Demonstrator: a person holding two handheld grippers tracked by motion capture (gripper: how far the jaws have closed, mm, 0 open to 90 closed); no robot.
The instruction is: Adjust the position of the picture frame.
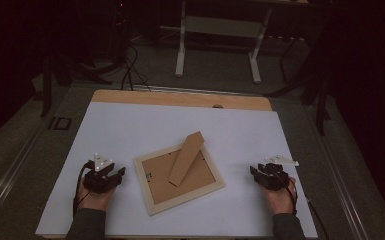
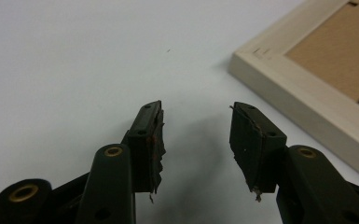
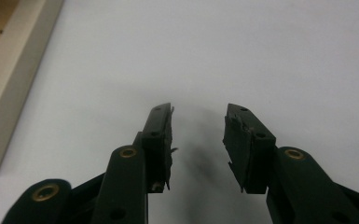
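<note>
Frame (image 1: 179, 178) is lying face-down mid-sheet, between the tongs, its cardboard stand (image 1: 186, 158) sticking up; it is looking light and stiff, possibly glazed, so gripping the wooden rim seems safest. Left gripper (image 2: 196, 142) and right gripper (image 3: 198, 142) are resting wide and empty, with bare white sheet (image 1: 130, 130) all around.

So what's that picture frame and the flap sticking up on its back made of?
The picture frame looks like pale, unpainted wood: matte, with a visible corner joint in the left gripper view. Its backing and the flap look like brown fibreboard or stiff cardboard, flat, dull and grainless; which one, I can't tell.
</note>
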